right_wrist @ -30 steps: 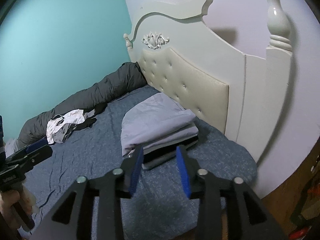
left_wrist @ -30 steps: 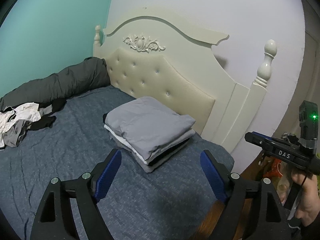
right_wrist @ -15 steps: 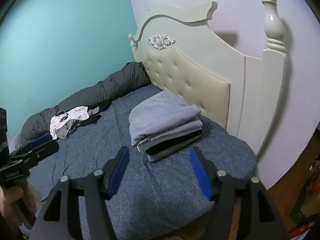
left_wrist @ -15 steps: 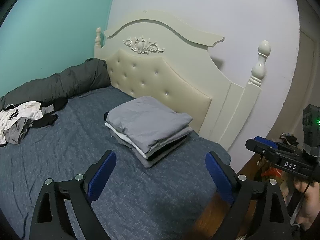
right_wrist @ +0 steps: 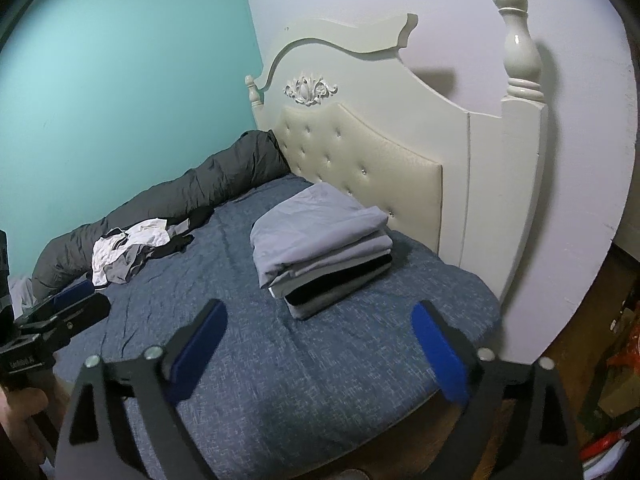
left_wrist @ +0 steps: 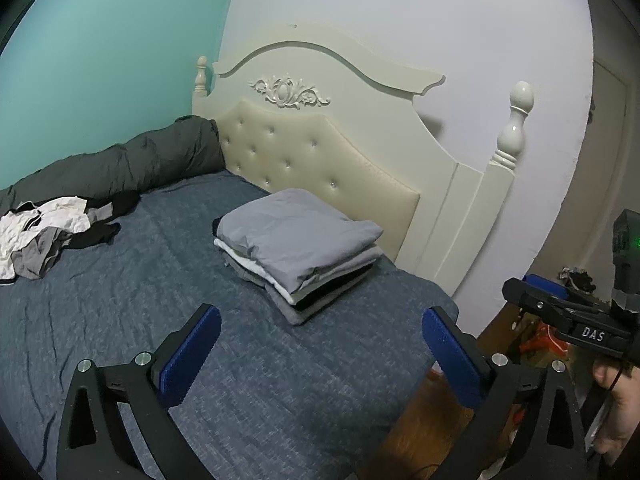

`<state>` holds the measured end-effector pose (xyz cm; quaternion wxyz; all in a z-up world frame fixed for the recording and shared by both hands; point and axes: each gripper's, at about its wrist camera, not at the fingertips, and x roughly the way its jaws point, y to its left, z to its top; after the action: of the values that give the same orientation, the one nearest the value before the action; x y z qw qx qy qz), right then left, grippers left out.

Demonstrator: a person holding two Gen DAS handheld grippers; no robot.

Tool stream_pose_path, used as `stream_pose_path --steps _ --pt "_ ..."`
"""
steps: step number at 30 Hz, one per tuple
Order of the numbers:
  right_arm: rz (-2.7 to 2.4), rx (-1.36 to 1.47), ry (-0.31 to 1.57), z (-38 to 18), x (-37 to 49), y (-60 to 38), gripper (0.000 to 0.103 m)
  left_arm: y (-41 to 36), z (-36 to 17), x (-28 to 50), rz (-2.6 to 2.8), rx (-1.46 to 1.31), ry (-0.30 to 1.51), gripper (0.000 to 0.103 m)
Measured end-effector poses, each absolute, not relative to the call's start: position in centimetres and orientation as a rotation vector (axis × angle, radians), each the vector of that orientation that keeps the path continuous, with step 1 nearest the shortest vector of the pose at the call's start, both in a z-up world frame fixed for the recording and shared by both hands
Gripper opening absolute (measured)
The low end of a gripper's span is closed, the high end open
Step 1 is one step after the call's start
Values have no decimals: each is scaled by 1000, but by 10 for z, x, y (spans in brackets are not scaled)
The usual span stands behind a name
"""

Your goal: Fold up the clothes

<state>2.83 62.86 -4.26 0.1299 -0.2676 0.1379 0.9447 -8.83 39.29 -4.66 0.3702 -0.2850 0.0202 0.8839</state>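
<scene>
We hold our left gripper (left_wrist: 320,344) and right gripper (right_wrist: 320,340) wide and empty, both jaws having just been opening, above the bed (left_wrist: 120,320), short of the folded stack (left_wrist: 296,248) by the headboard (left_wrist: 320,160).

Each tool is a black frame of angular, triangular-cutout arms that carry two long fingers faced with ribbed blue pads. On the left tool (left_wrist: 320,356) round silver screw heads sit in pairs near the base of each finger (left_wrist: 188,354), and the right tool (right_wrist: 318,354) shows the same silver screws and blue pads (right_wrist: 440,354). Seen from the left wrist, the right tool's side is a black bar with white letters "DAS", a blue pad edge above it and a dark box with a small green light. A bare hand (left_wrist: 616,400) grips its handle; a thin black cable crosses it.
</scene>
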Motion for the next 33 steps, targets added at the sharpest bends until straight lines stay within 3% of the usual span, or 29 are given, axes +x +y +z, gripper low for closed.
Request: stream_pose_path --steps 6,33 --pt "2723 -764 398 -43 39 622 102 389 -50 -80 2261 -743 50 103" --pt "2713 -761 395 -54 77 592 103 364 -50 -36 2281 -701 91 103"
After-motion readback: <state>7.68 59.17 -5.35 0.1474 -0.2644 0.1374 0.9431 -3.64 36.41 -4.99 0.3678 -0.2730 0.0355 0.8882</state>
